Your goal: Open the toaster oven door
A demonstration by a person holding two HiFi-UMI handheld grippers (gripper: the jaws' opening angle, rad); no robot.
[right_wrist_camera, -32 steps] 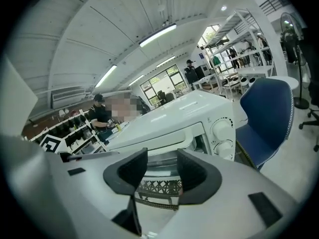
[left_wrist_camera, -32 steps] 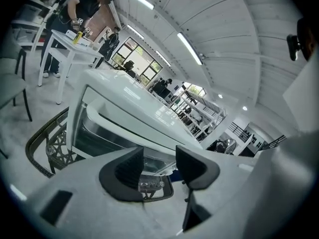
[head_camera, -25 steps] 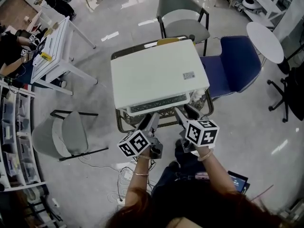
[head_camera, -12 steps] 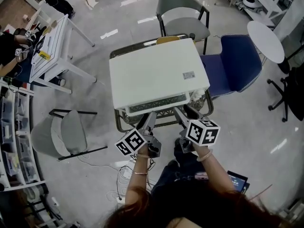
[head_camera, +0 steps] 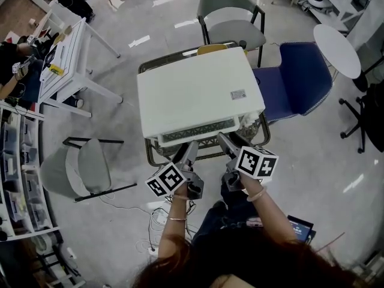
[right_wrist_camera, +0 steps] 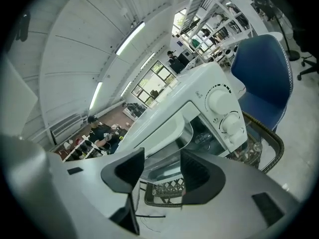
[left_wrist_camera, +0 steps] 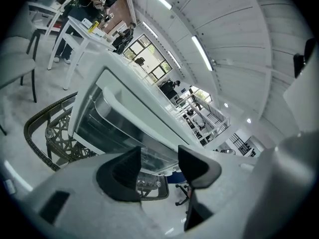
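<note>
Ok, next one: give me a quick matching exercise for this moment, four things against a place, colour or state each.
1 toaster oven
2 padded chair beside it
3 left tool
4 round table

A blue
B open, gripping nothing
C white, at the head view's right edge
D middle of the head view

Pairs: 1-D, 2-A, 3-B, 4-C. The left tool's jaws have just been opening.

A blue chair [head_camera: 295, 80] stands just beside a round white table [head_camera: 335, 50], a grey chair [head_camera: 230, 18] nearby.
</note>
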